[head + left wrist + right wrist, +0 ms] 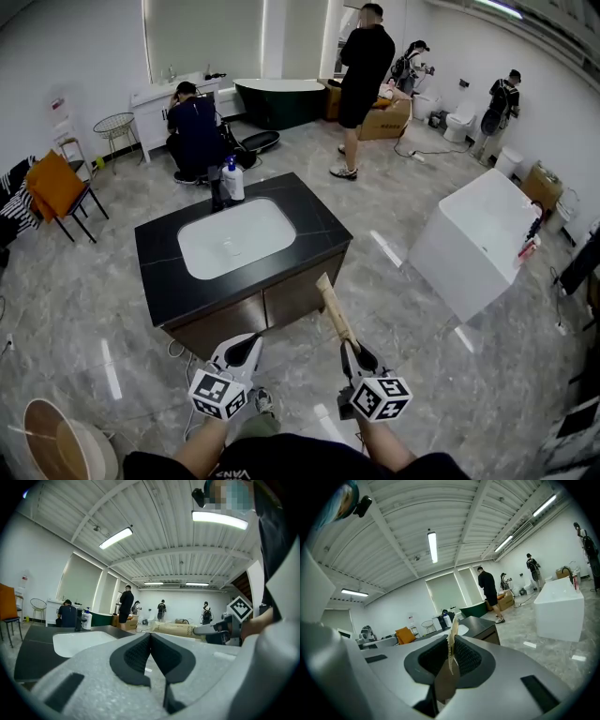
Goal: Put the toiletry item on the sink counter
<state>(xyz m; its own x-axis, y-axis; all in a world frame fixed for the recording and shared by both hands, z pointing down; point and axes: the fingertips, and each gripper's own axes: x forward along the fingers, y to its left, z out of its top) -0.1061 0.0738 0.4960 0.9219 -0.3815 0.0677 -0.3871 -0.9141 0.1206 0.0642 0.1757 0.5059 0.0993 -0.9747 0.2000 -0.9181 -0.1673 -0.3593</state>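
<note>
My right gripper (349,349) is shut on the near end of a long tan toiletry tube (335,311), which points up and away toward the sink counter (314,220). The counter is a black-topped cabinet with a white basin (234,239), just ahead of both grippers. In the right gripper view the tube's flat edge (452,637) stands pinched between the dark pads of that gripper (452,645). My left gripper (246,345) hangs beside it, shut and empty (151,638). The left gripper view shows the tube (176,630) lying level above the counter's near corner.
A white pump bottle (233,180) and a dark bottle (217,192) stand at the counter's far edge. A person (195,131) crouches behind it; another (361,70) stands farther back. A white cabinet (478,239) stands to the right, an orange chair (56,187) to the left.
</note>
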